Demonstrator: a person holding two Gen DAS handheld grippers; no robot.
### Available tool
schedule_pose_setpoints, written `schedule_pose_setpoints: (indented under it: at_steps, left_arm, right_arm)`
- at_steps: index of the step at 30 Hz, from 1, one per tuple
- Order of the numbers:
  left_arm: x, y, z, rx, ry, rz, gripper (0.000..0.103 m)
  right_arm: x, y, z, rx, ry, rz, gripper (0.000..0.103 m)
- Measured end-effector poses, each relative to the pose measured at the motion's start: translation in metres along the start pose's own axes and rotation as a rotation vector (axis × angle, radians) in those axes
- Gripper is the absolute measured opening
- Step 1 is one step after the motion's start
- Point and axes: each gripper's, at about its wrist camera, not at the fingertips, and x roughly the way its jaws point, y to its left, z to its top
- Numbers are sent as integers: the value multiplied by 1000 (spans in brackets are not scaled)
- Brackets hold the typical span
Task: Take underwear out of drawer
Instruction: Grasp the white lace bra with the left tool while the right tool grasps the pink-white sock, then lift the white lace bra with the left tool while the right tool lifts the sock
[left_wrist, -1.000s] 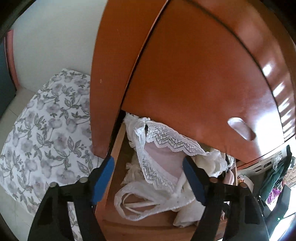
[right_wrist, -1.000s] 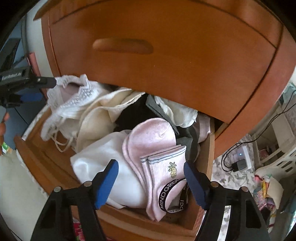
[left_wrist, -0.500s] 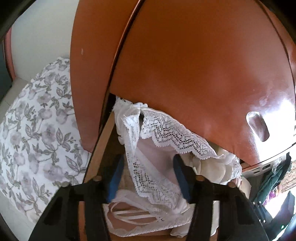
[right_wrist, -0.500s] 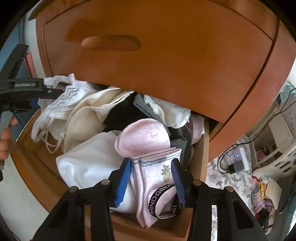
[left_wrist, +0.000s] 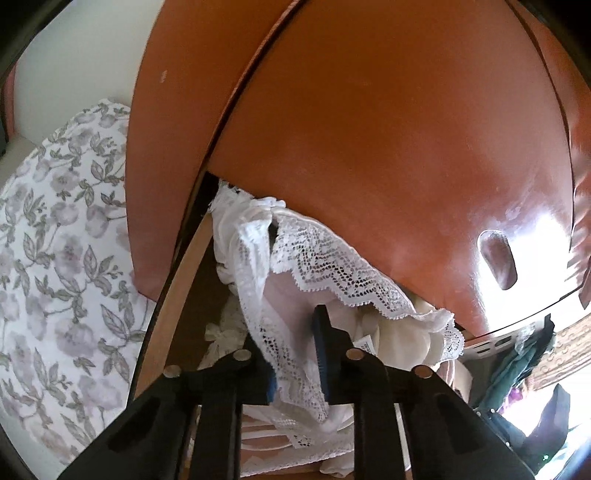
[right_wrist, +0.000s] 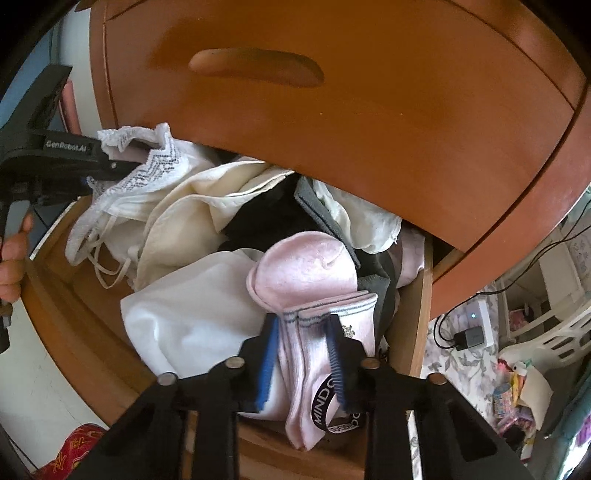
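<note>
Item: lace underwear (left_wrist: 295, 291), white with a pale pink panel. We find it at the left end of the open drawer (right_wrist: 85, 325), heaped on other pale garments, its back edge tucked under the front of the closed drawer above (left_wrist: 388, 147).

Relation: the lace band runs lengthwise from the drawer's back left corner down toward us and passes straight between the fingers of our left gripper (left_wrist: 295, 363). That gripper is the nearer one; lifting up and toward us looks the clear way out.

Left gripper: jaws closing, nearly together, blue pads pinching the lace band between them. In the right wrist view we see it reaching in from the left (right_wrist: 96, 173).

Right gripper (right_wrist: 303, 363): at the drawer's right front, well apart from the lace; jaws closing on the cuffs of a folded pair of pink socks (right_wrist: 306, 280), pads pressing both sides.
</note>
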Motion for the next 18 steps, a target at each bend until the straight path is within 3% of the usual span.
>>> schedule_pose_setpoints:
  at_steps: [6,18]
  left_arm:
    - [-4,3,-2,-1,-19,-26,13]
    - [-16,2,-6,19,-39,-39,10]
  right_arm:
    - [-9,-15,2,52,-12,22,17]
    - [-40,-41,-1,166,-67,58,16]
